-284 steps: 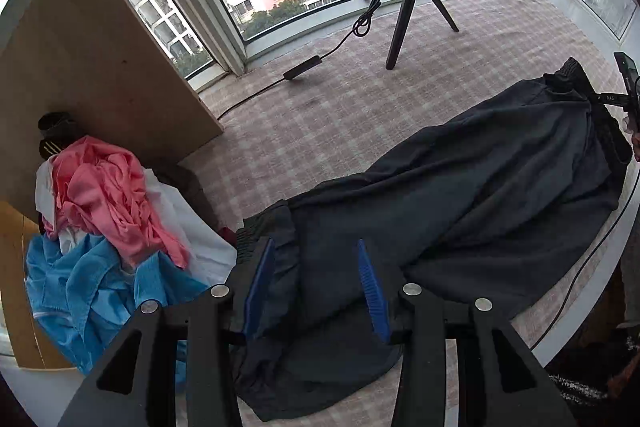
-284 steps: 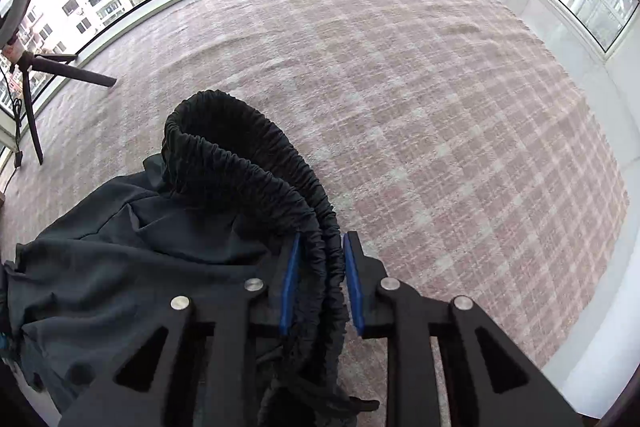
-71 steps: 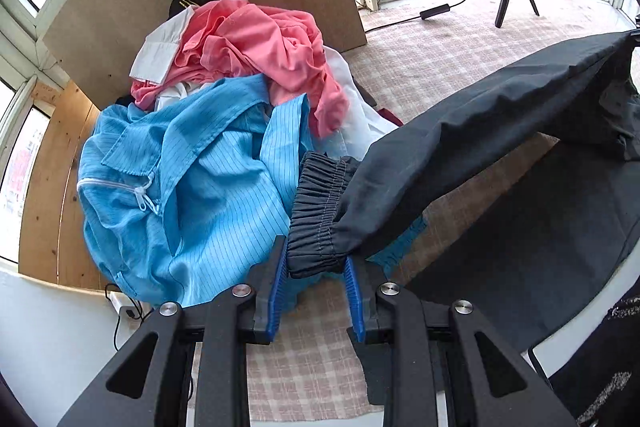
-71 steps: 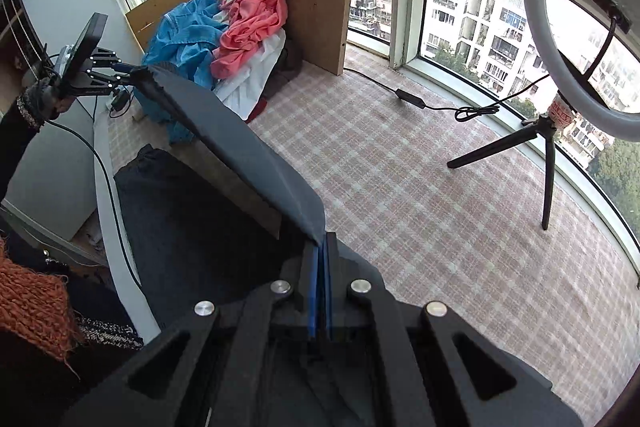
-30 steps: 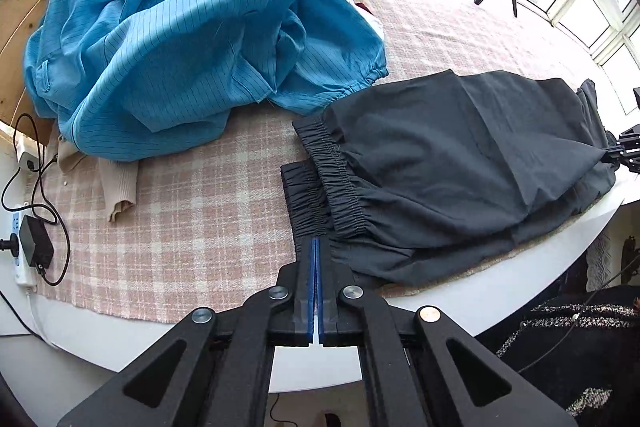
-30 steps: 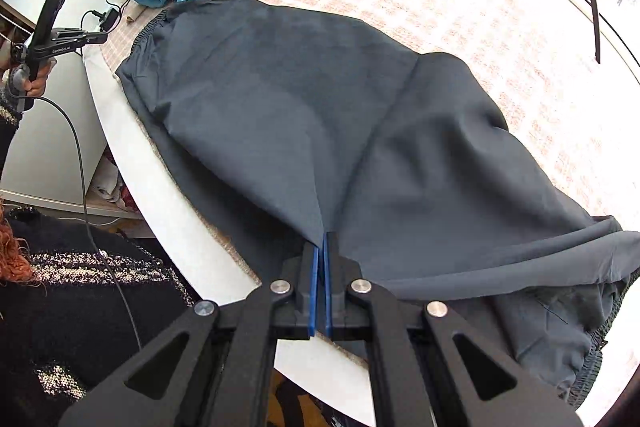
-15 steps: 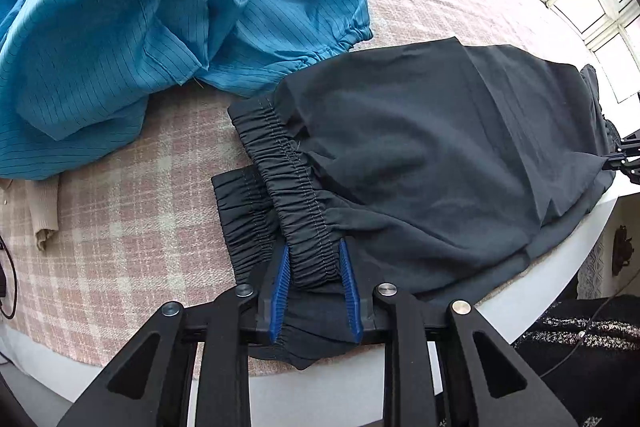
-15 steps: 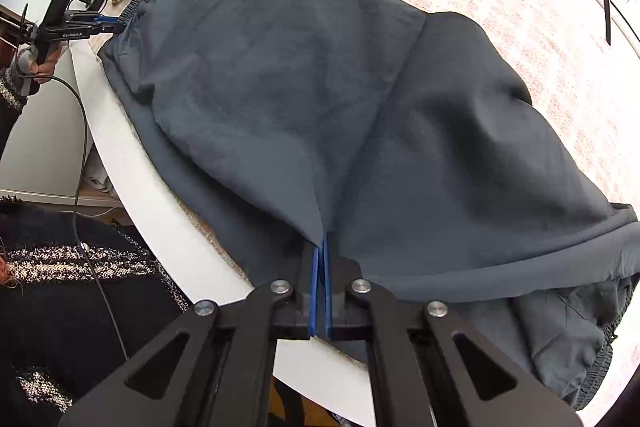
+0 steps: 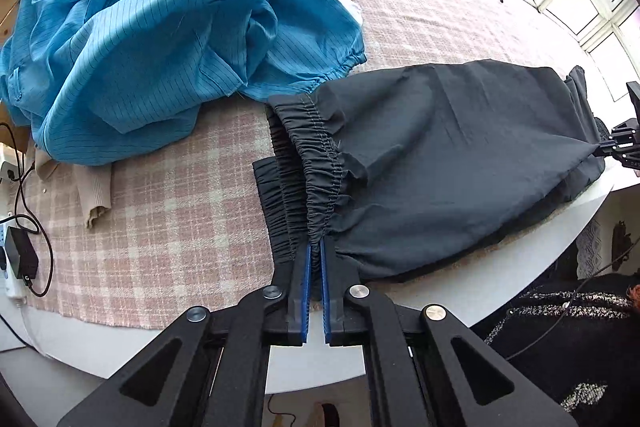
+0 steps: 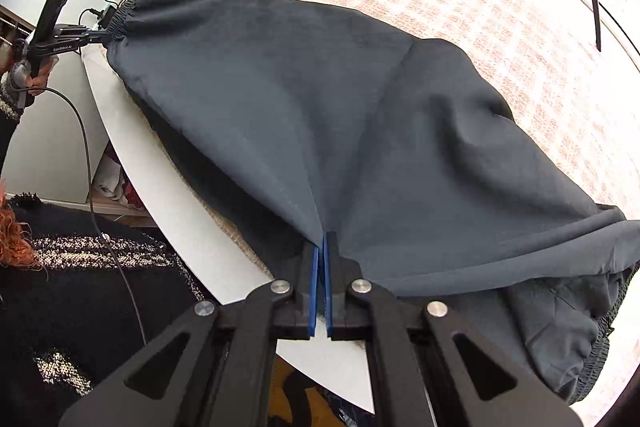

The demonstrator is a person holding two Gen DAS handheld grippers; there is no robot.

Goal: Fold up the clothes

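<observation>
Our left gripper (image 9: pixel 315 251) has its jaws clamped on the gathered elastic cuff of the dark grey fabric trousers (image 9: pixel 448 155), which lie doubled over on the pink checked cloth (image 9: pixel 160 211) covering the round white surface (image 10: pixel 192 211). Our right gripper (image 10: pixel 320 247) has its jaws pinched shut on the trousers' near edge. A crumpled blue striped garment (image 9: pixel 152 27) touches the cuff end.

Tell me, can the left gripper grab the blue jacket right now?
Probably not yet. The left gripper is shut on the black pants cuff. The blue jacket lies uncovered just beyond on the table, so it must let go first.
</observation>
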